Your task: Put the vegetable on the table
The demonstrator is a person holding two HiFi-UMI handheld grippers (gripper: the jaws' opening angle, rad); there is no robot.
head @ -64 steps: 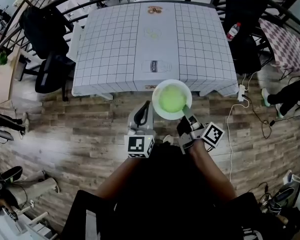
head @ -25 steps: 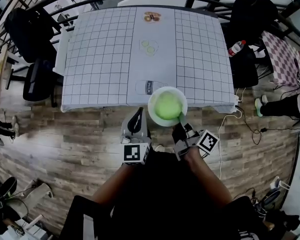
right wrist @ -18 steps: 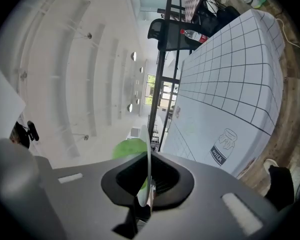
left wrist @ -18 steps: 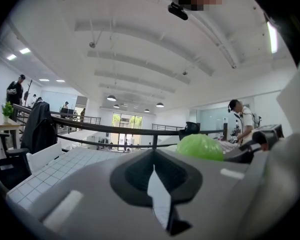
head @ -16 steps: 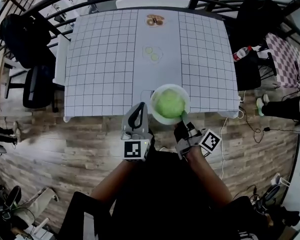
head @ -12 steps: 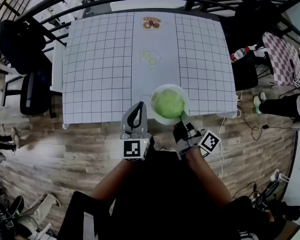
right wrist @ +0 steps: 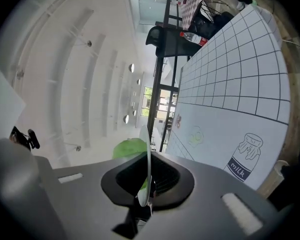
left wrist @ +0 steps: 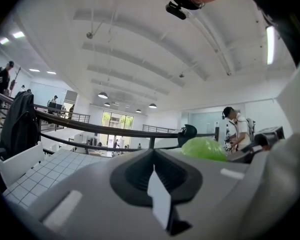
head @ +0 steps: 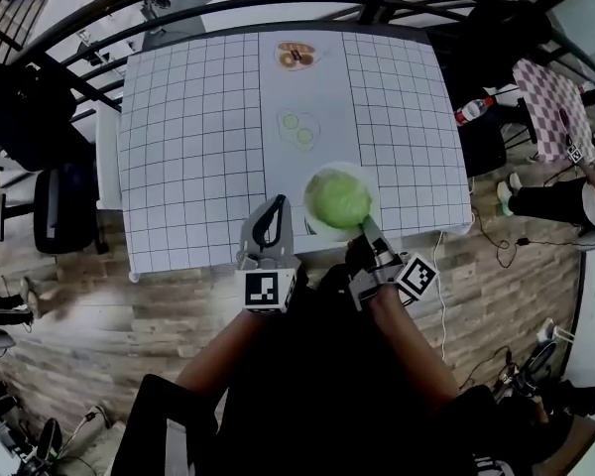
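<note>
The round pale-green leafy vegetable sits on a white round plate, and the plate is over the near edge of the table with the white grid-lined cloth, on the plain middle strip and a little to the right of the table's centre. Whether the plate already bears on the cloth or hangs just above it cannot be told.

The right gripper is clamped on the plate's near rim; in the right gripper view the thin white rim runs edge-on between its jaws. The left gripper is at the table's near edge too, just left of the plate, with its jaws together and nothing between them.

The main risk, as I judge it, is the single pinch on one rim. All the weight hangs beyond the jaws, so a small turn of the wrist would tilt the plate, and the rounded vegetable would likely roll toward the table's far side or off onto the wooden floor below the near edge. A smooth rim could also slip out of the jaws. Being so close to the table's near edge is a second hazard: if the plate is let go while part of it overhangs, it may tip back off the table. Setting it further in from the edge, kept level, would avoid both.
</note>
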